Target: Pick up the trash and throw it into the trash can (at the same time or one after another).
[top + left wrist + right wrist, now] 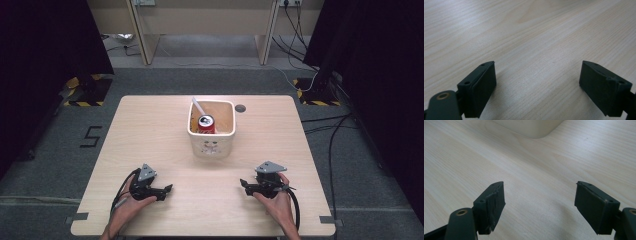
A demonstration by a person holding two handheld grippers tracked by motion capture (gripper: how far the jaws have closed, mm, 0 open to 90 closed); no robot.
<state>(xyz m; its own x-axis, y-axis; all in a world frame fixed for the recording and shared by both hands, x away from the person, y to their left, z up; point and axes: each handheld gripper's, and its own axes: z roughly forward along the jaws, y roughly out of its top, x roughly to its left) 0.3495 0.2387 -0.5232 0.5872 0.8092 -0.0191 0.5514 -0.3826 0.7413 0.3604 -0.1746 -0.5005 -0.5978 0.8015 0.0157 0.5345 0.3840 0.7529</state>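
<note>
A cream square tub (pixel 211 145) stands in the middle of the wooden table (pixel 150 130). Inside it a red drink can (pixel 206 124) stands upright beside a white utensil handle (pixel 198 106) that leans toward the back left corner. My left gripper (pixel 169 189) rests near the front left, held in a hand, jaws pointing right. In the left gripper view it (pixel 537 80) is open over bare wood. My right gripper (pixel 243 183) rests near the front right, jaws pointing left. In the right gripper view it (pixel 540 202) is open, with the tub's base (pixel 529 127) ahead.
A small dark round hole (pixel 240 108) sits in the tabletop behind the tub on the right. Cables (pixel 330 130) run across the grey floor at the right. Desk legs (pixel 142 35) stand beyond the table's far edge.
</note>
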